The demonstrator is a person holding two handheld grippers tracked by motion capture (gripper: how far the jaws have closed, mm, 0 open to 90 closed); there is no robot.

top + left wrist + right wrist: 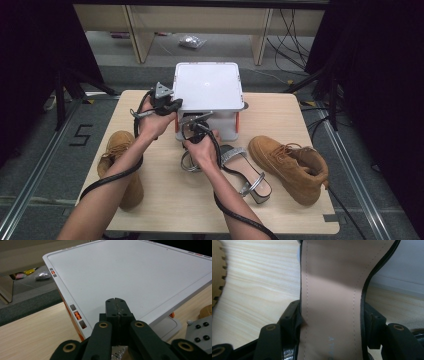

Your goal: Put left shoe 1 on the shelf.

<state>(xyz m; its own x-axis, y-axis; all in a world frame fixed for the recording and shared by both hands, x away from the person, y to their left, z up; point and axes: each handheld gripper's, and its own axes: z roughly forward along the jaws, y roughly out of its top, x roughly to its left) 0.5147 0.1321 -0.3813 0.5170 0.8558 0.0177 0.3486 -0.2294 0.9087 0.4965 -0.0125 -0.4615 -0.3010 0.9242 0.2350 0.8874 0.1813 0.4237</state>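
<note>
A white lidded box with orange latches stands at the back middle of the wooden table. My left gripper is at the lid's front left corner. In the left gripper view its jaws are shut together just over the white lid, with nothing seen between them. My right gripper is low in front of the box, shut on a sandal with a beige insole and black edge. Its silver strap shows under the hand.
A second silver sandal lies to the right of my right hand. A tan boot lies on its side at the right, another tan boot at the left. A ridged tan sole edges the right gripper view.
</note>
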